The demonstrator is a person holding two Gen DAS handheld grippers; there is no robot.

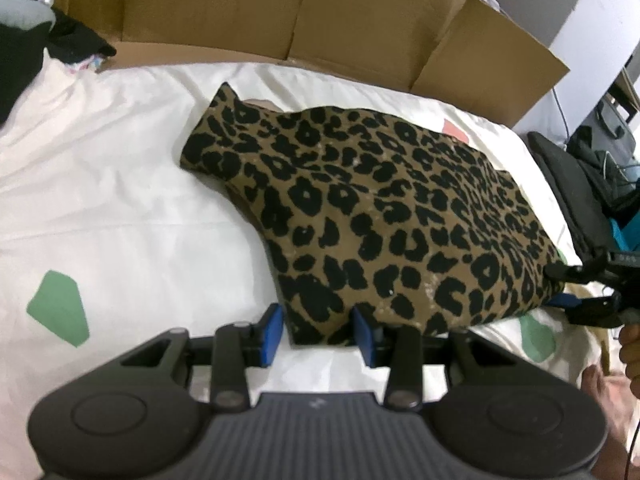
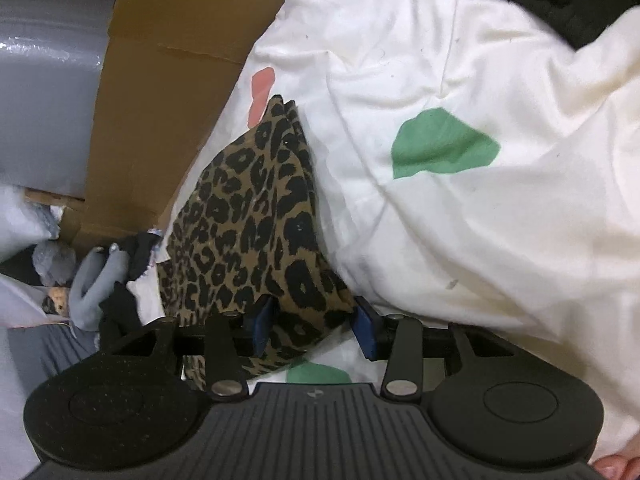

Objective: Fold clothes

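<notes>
Both grippers' [image 1: 316, 330] [image 2: 312, 326] pads straddle leopard-print garment [image 1: 380, 216] edges, contact unclear.

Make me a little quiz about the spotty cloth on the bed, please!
1. True or false: the cloth has stripes.
2. What stands behind the bed? A: cardboard. B: a fish tank. C: a bicycle.
3. Fill in: in the left wrist view, the patch on the sheet left of the cloth is coloured ___.

Key: 1 false, it has leopard spots. 2 A. 3 green.
</notes>
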